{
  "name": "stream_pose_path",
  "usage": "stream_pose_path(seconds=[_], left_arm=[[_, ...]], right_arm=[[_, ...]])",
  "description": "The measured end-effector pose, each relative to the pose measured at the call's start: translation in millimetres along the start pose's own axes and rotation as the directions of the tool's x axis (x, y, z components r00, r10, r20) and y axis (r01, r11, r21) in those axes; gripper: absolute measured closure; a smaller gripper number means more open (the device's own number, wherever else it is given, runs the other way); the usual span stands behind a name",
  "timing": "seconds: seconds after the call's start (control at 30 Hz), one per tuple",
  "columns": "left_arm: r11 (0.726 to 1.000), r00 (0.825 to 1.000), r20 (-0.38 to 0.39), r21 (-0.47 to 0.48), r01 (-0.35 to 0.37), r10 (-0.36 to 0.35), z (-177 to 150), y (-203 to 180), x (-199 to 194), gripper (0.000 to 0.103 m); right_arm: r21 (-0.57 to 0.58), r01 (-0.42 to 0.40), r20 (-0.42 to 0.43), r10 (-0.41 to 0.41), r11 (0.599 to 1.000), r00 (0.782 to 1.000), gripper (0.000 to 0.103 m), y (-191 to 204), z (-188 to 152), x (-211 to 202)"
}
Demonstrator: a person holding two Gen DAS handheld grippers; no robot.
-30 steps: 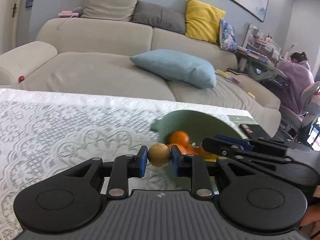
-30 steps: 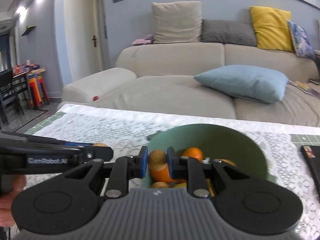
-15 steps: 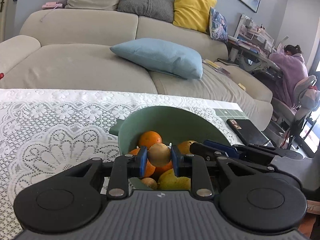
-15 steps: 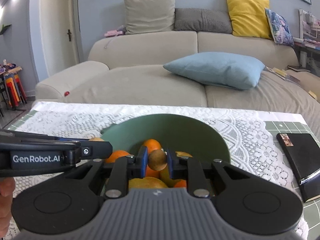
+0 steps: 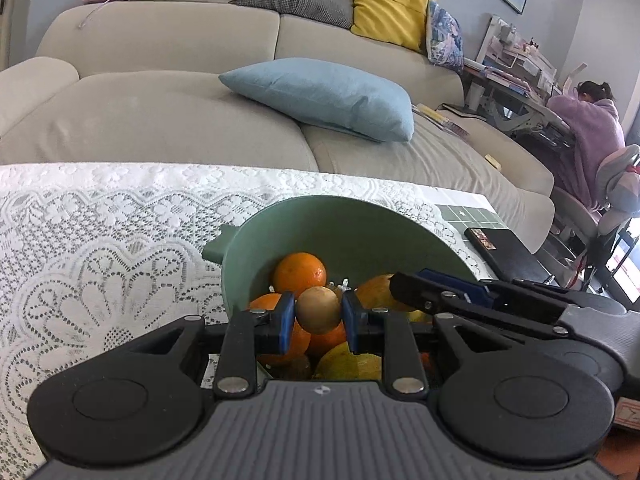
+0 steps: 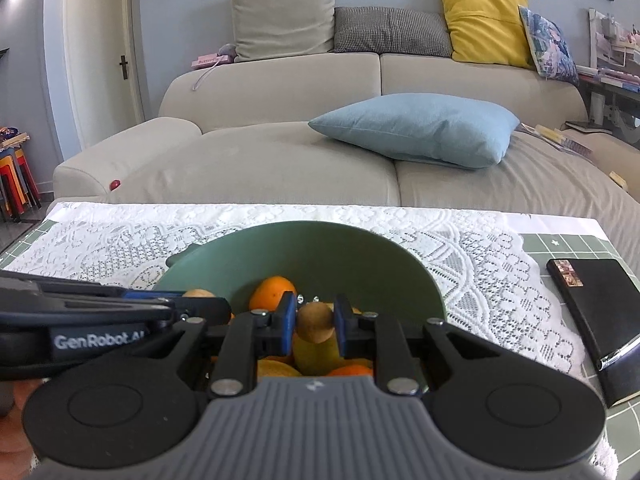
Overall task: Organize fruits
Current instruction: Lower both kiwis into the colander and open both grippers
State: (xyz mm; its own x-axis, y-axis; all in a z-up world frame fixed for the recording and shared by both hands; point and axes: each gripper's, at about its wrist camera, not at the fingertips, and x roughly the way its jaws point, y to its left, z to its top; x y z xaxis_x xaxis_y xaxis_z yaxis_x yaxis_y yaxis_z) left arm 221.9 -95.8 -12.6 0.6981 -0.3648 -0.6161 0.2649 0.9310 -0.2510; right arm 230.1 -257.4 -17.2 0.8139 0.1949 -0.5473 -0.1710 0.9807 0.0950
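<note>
Clamping a round brown fruit (image 5: pixel 319 309) between its blue pads, the left gripper (image 5: pixel 319 316) hangs over the green bowl (image 5: pixel 344 224) of oranges just below, while beside it the right gripper (image 6: pixel 316 320) pinches a smaller brown fruit (image 6: pixel 315 323) above the same bowl.

- The bowl (image 6: pixel 304 240) stands on the lace cloth (image 6: pixel 480 248), with oranges (image 5: pixel 299 274) inside it.
- A notebook (image 6: pixel 600 304) lies right of the bowl — off the cloth.
- The sofa (image 6: pixel 280 168) lies behind the table — a cushion (image 6: pixel 420 128) on its seat.

Bright daylight, sharp focus, fisheye-curved edges
</note>
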Motion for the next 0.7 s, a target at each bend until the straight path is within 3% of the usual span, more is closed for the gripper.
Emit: stream_pose_path(seconds=[0.53, 0.7], left_arm=[[1.000, 0.999, -0.016, 0.010, -0.029, 0.029, 1.4, -0.9, 4.6, 0.075], [0.999, 0.999, -0.021, -0.012, -0.035, 0.035, 3.3, 1.7, 0.3, 0.065]], right_arm=[[0.001, 0.012, -0.040, -0.011, 1.000, 0.999, 0.087, 1.5, -0.8, -1.6], [0.005, 0.011, -0.038, -0.011, 1.000, 0.999, 0.085, 2.6, -0.6, -5.4]])
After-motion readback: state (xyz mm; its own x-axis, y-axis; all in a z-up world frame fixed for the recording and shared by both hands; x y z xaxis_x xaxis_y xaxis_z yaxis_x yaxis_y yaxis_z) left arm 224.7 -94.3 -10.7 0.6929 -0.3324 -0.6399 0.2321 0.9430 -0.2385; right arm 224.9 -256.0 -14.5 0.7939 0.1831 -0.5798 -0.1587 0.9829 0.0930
